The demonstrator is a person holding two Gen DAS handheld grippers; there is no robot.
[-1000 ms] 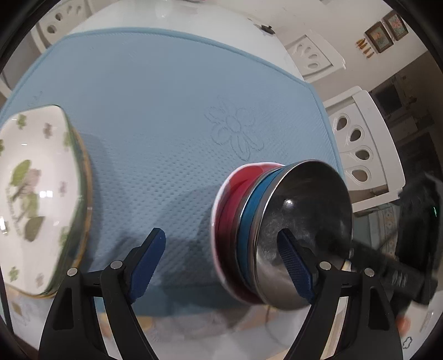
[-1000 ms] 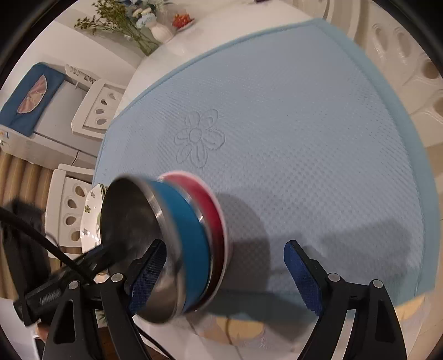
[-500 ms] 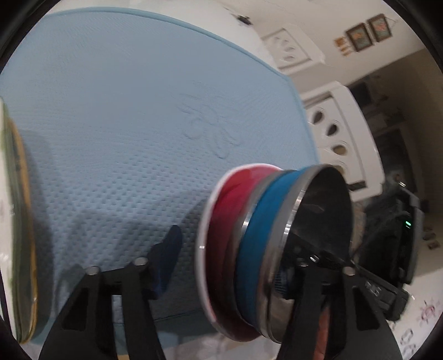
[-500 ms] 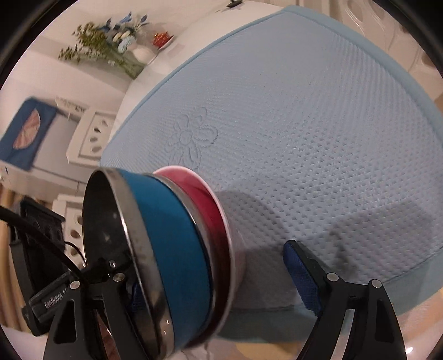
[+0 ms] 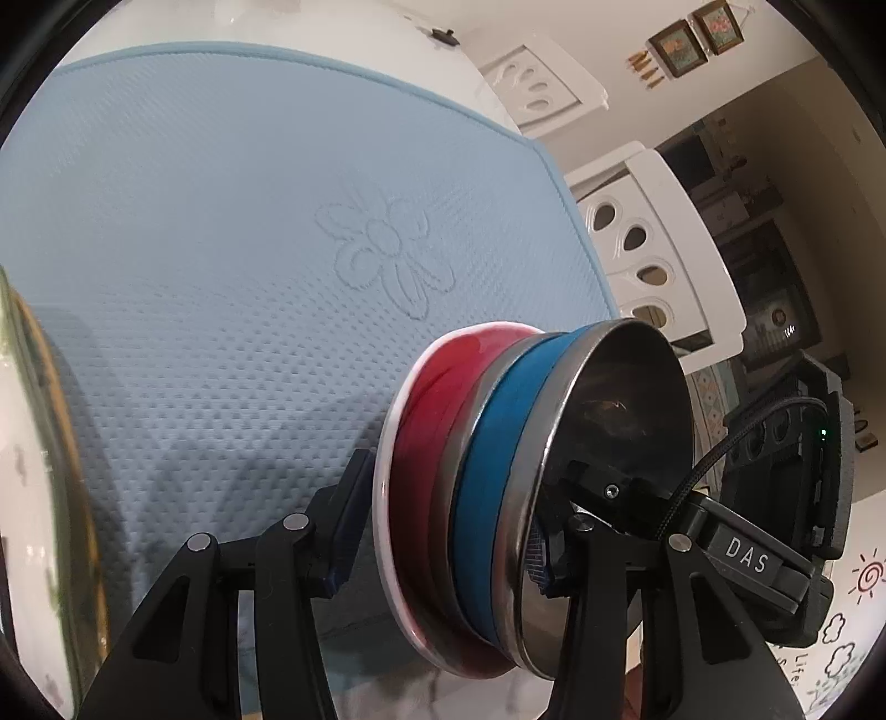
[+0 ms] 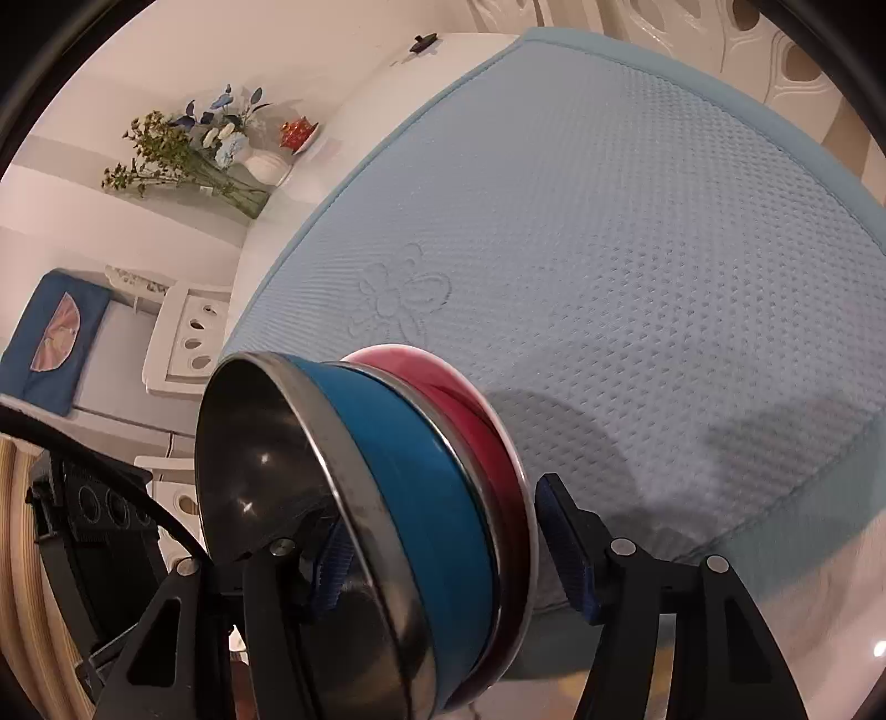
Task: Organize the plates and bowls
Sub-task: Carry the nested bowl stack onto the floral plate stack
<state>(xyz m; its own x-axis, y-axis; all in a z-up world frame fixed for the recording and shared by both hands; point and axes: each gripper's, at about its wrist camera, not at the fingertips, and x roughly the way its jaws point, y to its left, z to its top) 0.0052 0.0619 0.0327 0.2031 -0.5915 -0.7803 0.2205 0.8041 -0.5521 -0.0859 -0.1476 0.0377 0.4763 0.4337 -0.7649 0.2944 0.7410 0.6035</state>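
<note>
Two grippers' jaws, just closing, straddle nested bowls (image 5: pixel 498 487); contact unclear.

A white table (image 5: pixel 343 22) carries a blue textured mat (image 5: pixel 232 232) embossed with a flower.

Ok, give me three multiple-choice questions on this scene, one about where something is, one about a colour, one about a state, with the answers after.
1. Where does the embossed flower sit?
A. on the blue mat
B. on a wooden shelf
C. inside a bowl

2. What colour is the top bowl's outside?
A. yellow
B. blue
C. white

3. How does the bowl stack stand?
A. tipped on its side
B. upside down on the floor
C. flat on the mat

Answers: 1 A, it is pressed into the mat. 2 B, blue wall under a steel rim. 3 A, its opening faces sideways between the left gripper and right gripper.
</note>
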